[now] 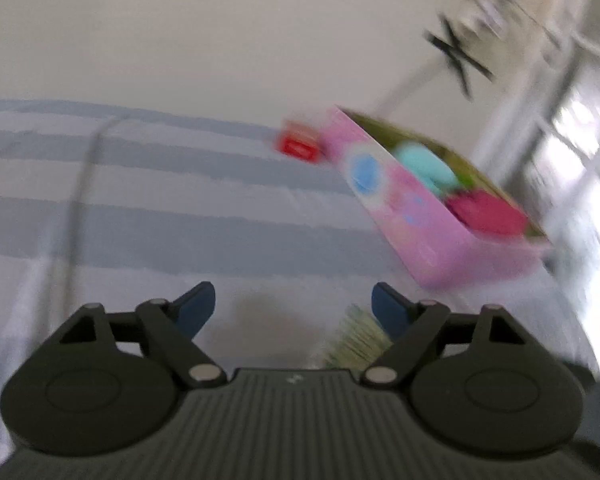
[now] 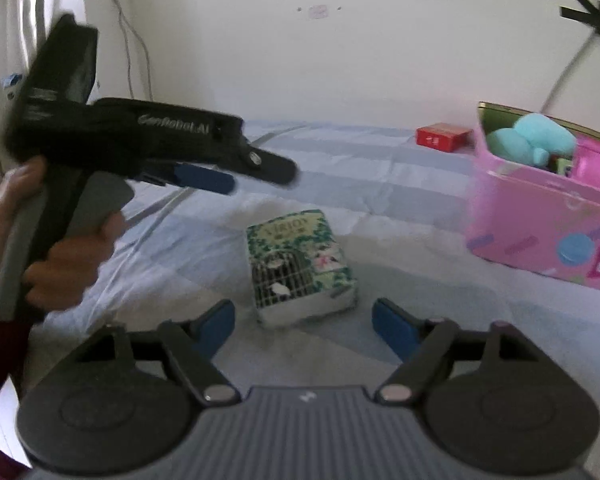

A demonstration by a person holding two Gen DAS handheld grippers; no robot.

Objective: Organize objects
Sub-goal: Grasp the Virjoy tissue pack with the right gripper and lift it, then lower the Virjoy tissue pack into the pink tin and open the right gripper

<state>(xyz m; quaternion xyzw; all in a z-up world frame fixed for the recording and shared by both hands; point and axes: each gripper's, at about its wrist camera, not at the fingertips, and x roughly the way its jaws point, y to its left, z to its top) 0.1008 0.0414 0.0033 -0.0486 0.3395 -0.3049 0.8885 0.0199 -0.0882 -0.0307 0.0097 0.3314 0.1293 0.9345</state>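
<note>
Nearest the lens, the right hand-held gripper (image 2: 303,316) is spreading its blue-padded fingers wide with nothing between them, and the small rectangular green floral-printed packet (image 2: 300,266) is lying flat on the blue-and-white striped bed sheet (image 2: 360,168) directly ahead, centred in the gap, just beyond the fingertips. The packet's long axis is running roughly away from the camera, tilted slightly leftward at the far end, so its narrower width is facing the open jaws; a straight forward push looks like what a grasp would call for.

The left hand-held gripper (image 1: 293,306) is also standing wide open and holding nothing. In its own view only a blurred corner of the packet (image 1: 354,340) is showing, low and tucked against its right finger, so the packet is sitting off its line. Seen from the right wrist, that gripper (image 2: 236,172) is hovering above and to the left of the packet, gripped by the person's hand (image 2: 66,254). The right gripper seems the better placed of the two.

Further out on the right, the open pink printed cardboard box (image 2: 540,240) is already holding a turquoise plush toy (image 2: 532,138) and something magenta; it is probably the destination. A small red box (image 2: 444,136) is lying on the bed beyond it, near the wall.

The left view is badly motion-blurred, but it looks down into the pink box (image 1: 404,216); the sharp right view alone shows the packet whole.
</note>
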